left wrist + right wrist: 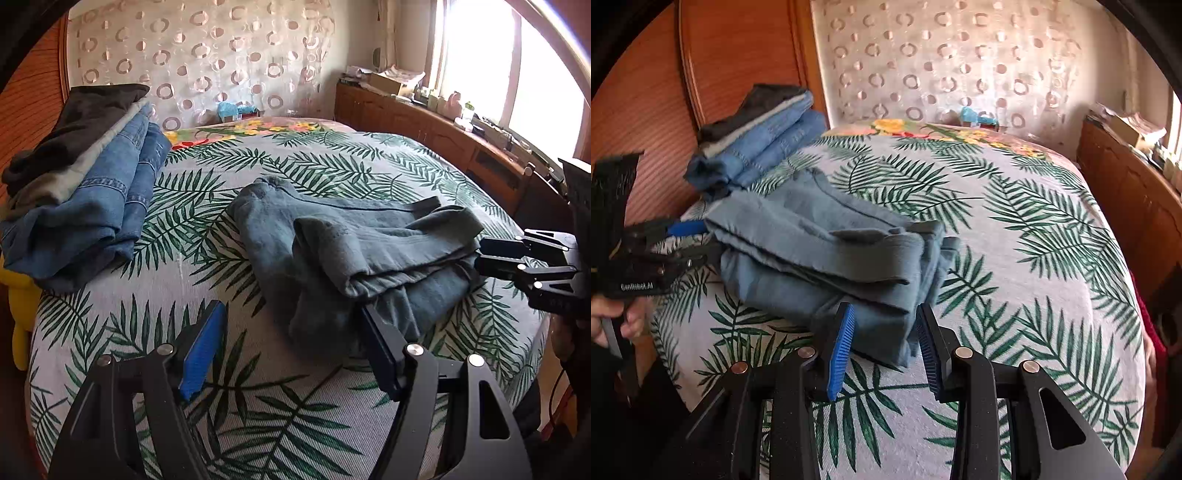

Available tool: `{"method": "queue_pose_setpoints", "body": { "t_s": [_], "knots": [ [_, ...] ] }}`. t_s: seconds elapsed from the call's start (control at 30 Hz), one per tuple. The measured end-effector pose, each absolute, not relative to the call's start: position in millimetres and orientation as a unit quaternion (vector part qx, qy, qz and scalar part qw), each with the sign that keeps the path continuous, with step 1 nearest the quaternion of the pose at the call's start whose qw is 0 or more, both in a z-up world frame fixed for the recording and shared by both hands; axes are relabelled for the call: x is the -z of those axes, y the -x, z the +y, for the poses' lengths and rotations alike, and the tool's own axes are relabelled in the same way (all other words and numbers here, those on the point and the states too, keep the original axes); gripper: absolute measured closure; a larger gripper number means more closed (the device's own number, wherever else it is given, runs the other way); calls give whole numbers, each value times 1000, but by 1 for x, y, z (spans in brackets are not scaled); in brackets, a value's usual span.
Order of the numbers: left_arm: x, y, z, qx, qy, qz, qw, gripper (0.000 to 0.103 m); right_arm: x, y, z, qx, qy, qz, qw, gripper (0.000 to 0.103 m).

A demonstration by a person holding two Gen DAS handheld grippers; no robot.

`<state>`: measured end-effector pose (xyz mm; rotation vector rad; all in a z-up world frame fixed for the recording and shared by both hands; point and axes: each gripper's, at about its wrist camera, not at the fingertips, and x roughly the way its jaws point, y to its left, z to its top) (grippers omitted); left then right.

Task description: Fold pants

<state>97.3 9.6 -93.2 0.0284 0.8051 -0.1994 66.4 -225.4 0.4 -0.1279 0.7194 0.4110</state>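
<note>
Folded gray-blue pants (354, 251) are lying near the bed's (258, 369) front edge, both the left gripper (291, 354) and right gripper (884, 347) spread apart, apparently touching nothing.

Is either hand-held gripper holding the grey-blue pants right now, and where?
Neither. The left hand-held gripper and right hand-held gripper both stand open at the near edge of the folded grey-blue pants, with no fabric pinched between their fingers.

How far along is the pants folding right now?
Done: the grey-blue pants lie folded in layers on the bed, with a stack of folded clothes behind. In hand: nothing; left gripper and right gripper are open at the bundle's edges. Left: probably moving it onto the stack.
</note>
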Motion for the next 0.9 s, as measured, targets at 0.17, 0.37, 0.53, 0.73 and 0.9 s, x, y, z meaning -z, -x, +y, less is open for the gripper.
{"method": "queue_pose_setpoints", "body": {
  "t_s": [0.17,0.37,0.53,0.73,0.9],
  "knots": [
    [90,-112,9,100,-22,392,914,30,-3,-84,-217,-187,85,360,910,67],
    [80,-132,7,100,-26,387,916,30,-18,-109,-210,-173,93,346,917,67],
    [73,-137,8,96,-25,380,920,30,-26,-135,-207,-172,82,342,920,67],
    [69,-135,18,94,-15,373,923,30,-21,-154,-207,-149,77,344,924,67],
    [79,-143,22,92,-6,385,918,30,-21,-152,-215,-138,45,335,931,67]
  ]
}}
